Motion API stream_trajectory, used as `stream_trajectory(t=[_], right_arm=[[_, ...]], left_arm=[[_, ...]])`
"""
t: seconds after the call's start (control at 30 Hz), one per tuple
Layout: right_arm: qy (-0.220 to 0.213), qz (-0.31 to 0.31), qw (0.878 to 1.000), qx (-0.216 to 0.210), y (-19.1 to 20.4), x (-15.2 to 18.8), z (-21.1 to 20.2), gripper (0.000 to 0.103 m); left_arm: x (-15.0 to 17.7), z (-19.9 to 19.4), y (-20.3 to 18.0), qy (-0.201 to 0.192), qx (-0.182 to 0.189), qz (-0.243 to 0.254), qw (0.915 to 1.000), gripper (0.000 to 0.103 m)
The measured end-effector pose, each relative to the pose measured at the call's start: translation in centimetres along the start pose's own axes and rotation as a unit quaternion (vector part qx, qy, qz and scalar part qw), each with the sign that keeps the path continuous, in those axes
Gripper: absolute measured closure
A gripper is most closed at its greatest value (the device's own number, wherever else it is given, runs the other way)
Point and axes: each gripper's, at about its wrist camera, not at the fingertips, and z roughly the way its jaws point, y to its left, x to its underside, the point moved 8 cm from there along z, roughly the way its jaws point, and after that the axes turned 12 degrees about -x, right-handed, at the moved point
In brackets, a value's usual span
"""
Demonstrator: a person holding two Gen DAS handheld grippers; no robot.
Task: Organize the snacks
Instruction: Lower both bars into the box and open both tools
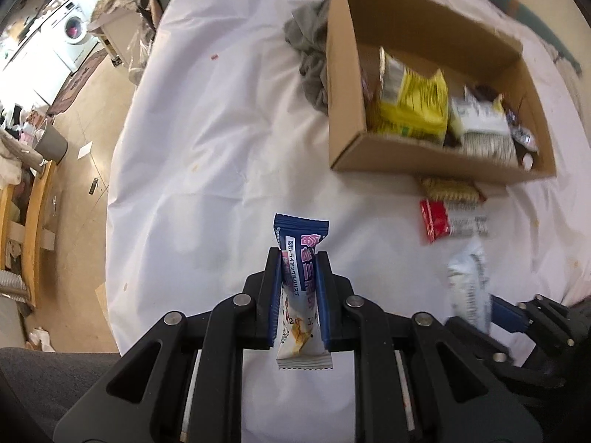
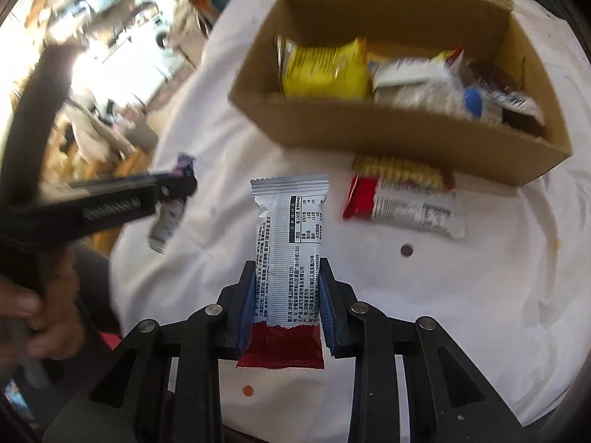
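Observation:
My left gripper point(image 1: 297, 258) is shut on a blue-and-white snack bar point(image 1: 301, 291), held above the white-covered table. My right gripper point(image 2: 289, 264) is shut on a silver-and-red snack packet point(image 2: 288, 258), also above the table. A cardboard box point(image 1: 373, 155) point(image 2: 369, 129) stands ahead and to the right and holds several snacks, among them a yellow packet point(image 1: 410, 107) point(image 2: 325, 70). A red-and-silver biscuit packet point(image 1: 450, 217) point(image 2: 402, 199) lies on the cloth just in front of the box. The left gripper with its bar shows blurred at the left of the right wrist view point(image 2: 173, 184). The right gripper shows at the lower right of the left wrist view point(image 1: 480, 302).
A white cloth point(image 1: 229, 147) point(image 2: 480, 295) covers the table. A crumpled grey rag point(image 1: 310, 62) lies left of the box. The table's left edge drops to a floor with furniture, a bin point(image 1: 51, 144) and a washing machine point(image 1: 74, 33).

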Motion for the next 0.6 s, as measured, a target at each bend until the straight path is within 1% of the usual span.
stream_trajectory(t=[0.1, 0.2, 0.37, 0.47, 0.6], right_arm=[[-0.028, 0.008, 1.000, -0.009, -0.3, -1.0, -1.9, 0.071], [-0.047, 0.007, 0.999, -0.002, 0.0, -2.0, -2.7, 0.071], [-0.084, -0.002, 0.996, 0.031, -1.8, -5.1, -5.4, 0.071], [-0.110, -0.010, 0.993, 0.044, -3.1, -7.3, -8.0, 0.071], [-0.147, -0.018, 0.987, 0.058, -4.1, -10.1, -9.8, 0.071]], left_arm=[[-0.7, -0.8, 0.1, -0.019, 0.005, -0.012, 0.9997, 0.089], [-1.3, -1.4, 0.2, -0.037, 0.008, -0.018, 0.9991, 0.089], [-2.3, -2.4, -0.1, -0.053, 0.032, -0.032, 0.9975, 0.089], [-3.2, -2.9, -0.5, -0.067, 0.035, -0.034, 0.9965, 0.089], [-4.9, -3.7, -1.0, -0.077, 0.045, -0.039, 0.9952, 0.089]])
